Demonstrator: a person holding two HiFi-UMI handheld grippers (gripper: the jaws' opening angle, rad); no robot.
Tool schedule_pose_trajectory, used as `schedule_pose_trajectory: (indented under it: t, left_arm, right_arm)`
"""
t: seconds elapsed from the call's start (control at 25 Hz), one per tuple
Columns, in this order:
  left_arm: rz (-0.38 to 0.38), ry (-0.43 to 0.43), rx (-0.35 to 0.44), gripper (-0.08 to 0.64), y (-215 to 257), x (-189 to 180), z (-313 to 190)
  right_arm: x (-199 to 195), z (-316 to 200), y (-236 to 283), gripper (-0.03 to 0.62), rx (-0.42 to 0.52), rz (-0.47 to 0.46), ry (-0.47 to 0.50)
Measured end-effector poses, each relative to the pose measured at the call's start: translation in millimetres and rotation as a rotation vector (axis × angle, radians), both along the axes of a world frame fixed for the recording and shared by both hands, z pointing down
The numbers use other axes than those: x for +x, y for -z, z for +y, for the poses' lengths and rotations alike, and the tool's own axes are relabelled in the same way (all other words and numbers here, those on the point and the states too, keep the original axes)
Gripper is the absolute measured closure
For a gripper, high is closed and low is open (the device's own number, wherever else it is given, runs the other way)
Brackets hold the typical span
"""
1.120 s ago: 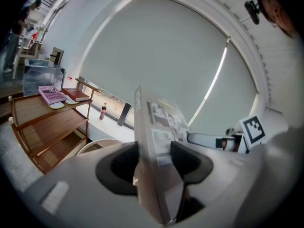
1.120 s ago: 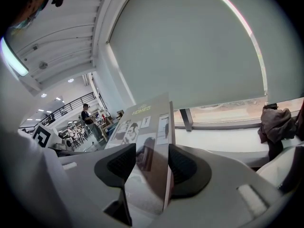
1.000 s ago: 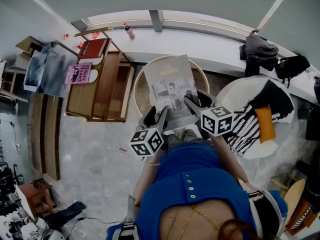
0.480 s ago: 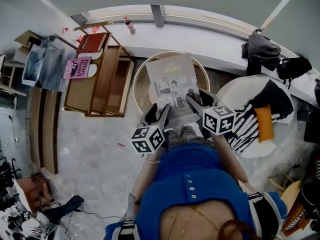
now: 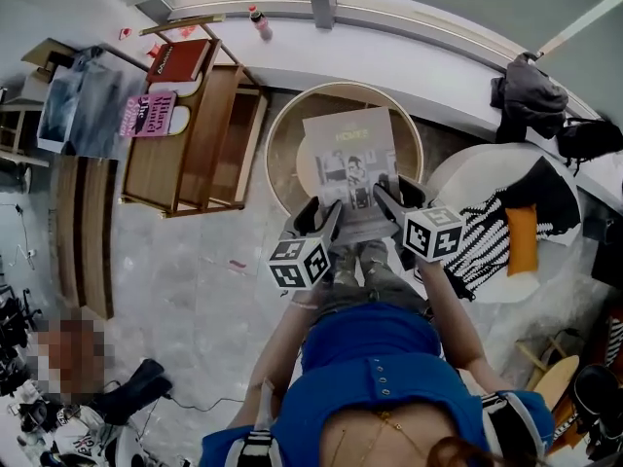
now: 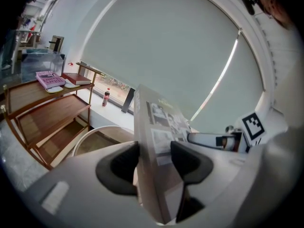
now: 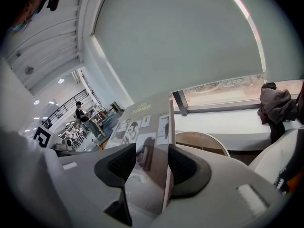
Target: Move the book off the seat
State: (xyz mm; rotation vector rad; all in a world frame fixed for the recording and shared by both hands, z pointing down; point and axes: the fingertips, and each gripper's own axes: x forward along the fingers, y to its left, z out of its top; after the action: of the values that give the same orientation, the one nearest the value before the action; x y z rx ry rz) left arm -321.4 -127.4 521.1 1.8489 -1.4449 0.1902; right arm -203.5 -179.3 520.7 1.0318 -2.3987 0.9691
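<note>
Book (image 5: pixel 350 159): held by two grippers over the round seat (image 5: pixel 279 154), removal unfinished.
Left gripper (image 5: pixel 319 217) and right gripper (image 5: pixel 394 195) each clamp the book's near edge. The book is tilted and apparently lifted clear above the seat. Left to do: carry it aside and set it down.

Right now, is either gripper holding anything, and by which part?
Both hold the book: the left gripper clamps its near left corner, the right gripper its near right corner.

I can read just one word: HOMES, printed near the top of the book's (image 7: pixel 147 127) cover, centre-left in the right gripper view. The pink book (image 5: pixel 148 115), upper left in the head view, bears lettering too small to read.
</note>
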Motion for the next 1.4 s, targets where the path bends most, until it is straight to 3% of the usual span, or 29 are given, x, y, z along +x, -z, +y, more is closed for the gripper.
schedule_pose_trajectory:
  t: [0.24, 0.52, 0.68, 0.88, 1.4]
  left_arm:
    - [-0.012, -0.028, -0.053, 0.35, -85.9, -12.3, -22.3]
    - [-0.043, -0.074, -0.133, 0.351, -205.6, -19.6, -41.7]
    - [-0.038, -0.085, -0.187, 0.354, -274.7, -22.4, -48.8]
    - [-0.04, -0.105, -0.286, 0.362, -349.2, -16.1, -45.1]
    - [-0.064, -0.143, -0.493, 0.368, -428.6, -0.6, -26.2]
  right_arm:
    - [-11.1, -20.4, -88.8, 0.377, -0.053, 0.003, -0.017]
    - [-14.6, -30.7, -217.3, 0.377, -0.163, -0.011, -0.105]
    - [-16.0, -34.8, -286.8, 0.377, -0.218, 0.017, -0.132]
    - [-12.1, -33.6, -356.1, 0.38, -0.26, 0.082, -0.097]
    - [2.8, -16.6, -429.5, 0.387, -0.374, 0.211, -0.06]
